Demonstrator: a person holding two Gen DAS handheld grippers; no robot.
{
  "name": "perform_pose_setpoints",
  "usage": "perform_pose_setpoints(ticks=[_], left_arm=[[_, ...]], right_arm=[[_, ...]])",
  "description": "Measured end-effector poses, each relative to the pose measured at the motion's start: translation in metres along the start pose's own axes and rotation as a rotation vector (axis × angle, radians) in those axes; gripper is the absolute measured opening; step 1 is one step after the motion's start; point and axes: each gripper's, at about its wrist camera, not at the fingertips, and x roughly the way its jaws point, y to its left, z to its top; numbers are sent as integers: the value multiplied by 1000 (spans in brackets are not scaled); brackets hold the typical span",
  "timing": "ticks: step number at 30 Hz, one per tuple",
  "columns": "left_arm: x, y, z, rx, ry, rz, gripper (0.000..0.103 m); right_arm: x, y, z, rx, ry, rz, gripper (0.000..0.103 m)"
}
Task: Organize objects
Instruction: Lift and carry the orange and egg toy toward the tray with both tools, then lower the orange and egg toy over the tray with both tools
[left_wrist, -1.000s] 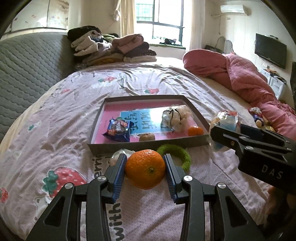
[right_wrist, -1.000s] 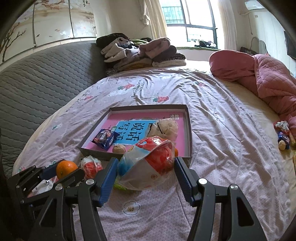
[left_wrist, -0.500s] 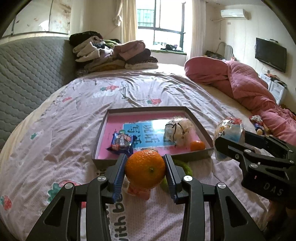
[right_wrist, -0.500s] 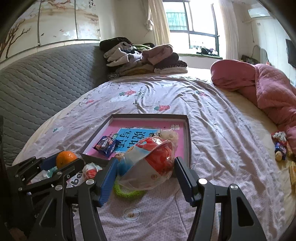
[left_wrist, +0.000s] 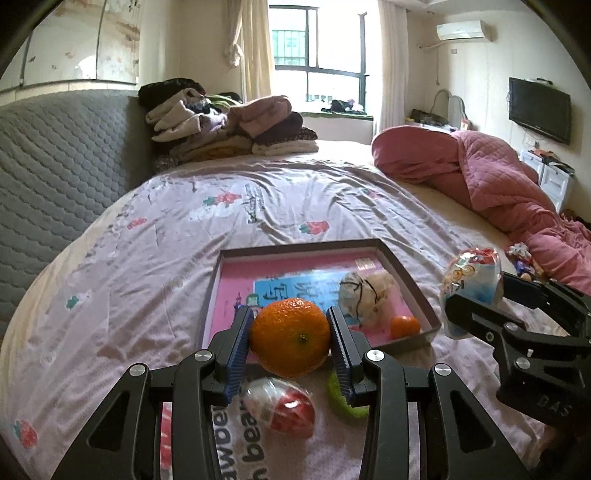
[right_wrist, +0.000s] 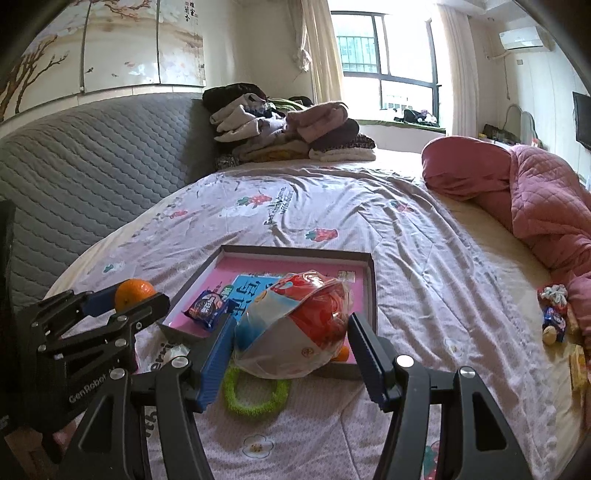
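My left gripper is shut on a large orange and holds it above the bed, just before the near edge of a shallow grey tray with a pink floor. My right gripper is shut on a crinkly snack bag, red, white and blue, also lifted near the tray. The tray holds a blue wrapped snack, a white bundle and a small orange. A green fuzzy ring and a red-and-clear packet lie on the sheet below the grippers.
A grey quilted headboard runs along the left. Folded clothes are stacked at the far end of the bed. A pink quilt is heaped on the right, with small snacks beside it.
Both grippers have risen with their loads and tilted up, so the tray and the items on the sheet sit lower in view. The orange now overlaps the tray's near edge.
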Motion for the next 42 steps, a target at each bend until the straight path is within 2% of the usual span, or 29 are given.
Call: perform_pose_setpoints(ticks=[14, 22, 42], left_arm=[[12, 36, 41, -14, -38, 60, 42], [24, 51, 43, -28, -31, 72, 42], [104, 18, 34, 47, 89, -12, 42]], right_arm=[[14, 4, 27, -34, -18, -9, 62], [27, 8, 37, -52, -24, -19, 62], [83, -3, 22, -60, 76, -22, 62]])
